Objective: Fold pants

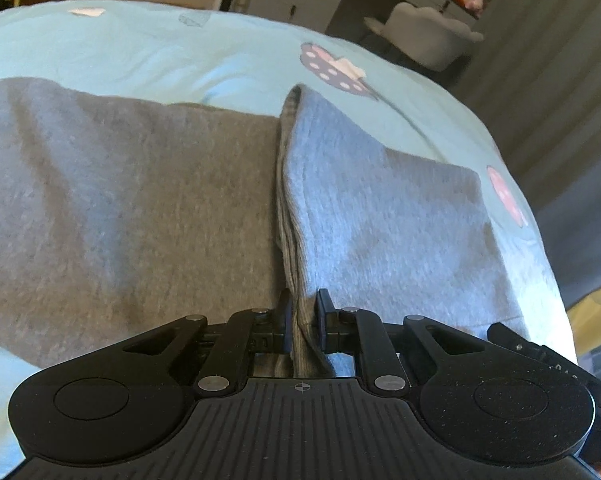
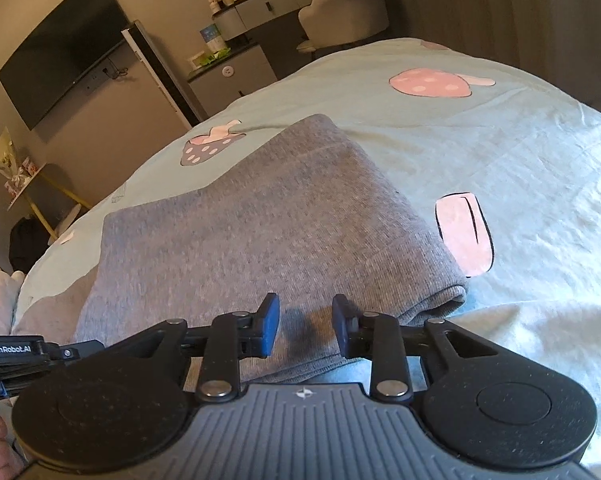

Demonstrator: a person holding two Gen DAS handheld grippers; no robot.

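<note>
My left claw (image 1: 303, 322) is pinching a raised fold of the grey pants (image 1: 140, 200) on the bed (image 1: 180, 52) to flip it; right claw (image 2: 305, 330) hovers apart at 6 o'clock over them.

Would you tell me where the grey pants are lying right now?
The grey pants lie folded on the light blue bedsheet, left of a pink print; the left gripper pinches their edge.

The left gripper (image 1: 303, 320) points steeply down, its jaws pinched tight on a raised fold of the pants (image 1: 380, 216). The right gripper (image 2: 306, 328) tilts down over the pants, jaws parted, nothing between them.
</note>
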